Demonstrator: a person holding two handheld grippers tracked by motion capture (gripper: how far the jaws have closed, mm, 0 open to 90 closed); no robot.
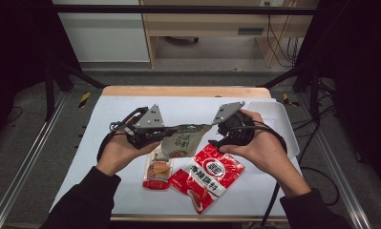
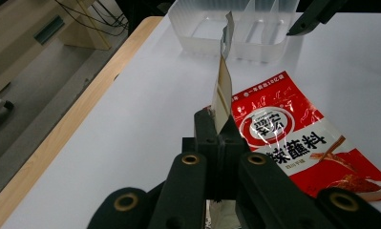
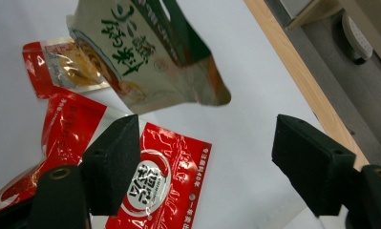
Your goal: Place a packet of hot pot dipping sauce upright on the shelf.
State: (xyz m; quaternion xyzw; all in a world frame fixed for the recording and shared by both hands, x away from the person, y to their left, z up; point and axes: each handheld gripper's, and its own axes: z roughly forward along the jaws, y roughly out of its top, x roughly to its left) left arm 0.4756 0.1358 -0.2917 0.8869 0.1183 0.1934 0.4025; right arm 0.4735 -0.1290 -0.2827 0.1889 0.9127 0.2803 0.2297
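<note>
Left gripper (image 1: pixel 152 131): fingers closed flat on the edge of a beige pouch (image 1: pixel 183 139), green print on its face. Pouch is off the table (image 1: pixel 121 102), held out between the two hands. In the left gripper view the pouch (image 2: pixel 222 93) stands edge-on, rising straight out of the clamped fingers (image 2: pixel 205 131).

Right gripper (image 1: pixel 221 138): fingers wide apart, nothing between them. It sits just beside the pouch's right end; cannot tell contact from the high view. In the right gripper view both fingers (image 3: pixel 112 160) stand clear of everything, and the pouch (image 3: pixel 145 57) hangs above them, apart from both pads.

On the table below the pouch:
- large red pouch (image 1: pixel 206 175), flat, white round logo, near the front edge; also seen in the left gripper view (image 2: pixel 302 138) and the right gripper view (image 3: pixel 154 181).
- small pouch (image 1: pixel 158 171), red border with clear window, just left of the large red one, edges touching or overlapping.

Clear plastic tray (image 1: pixel 281 119) at the table's right rear; dividers visible in the left gripper view (image 2: pixel 197 33).
</note>
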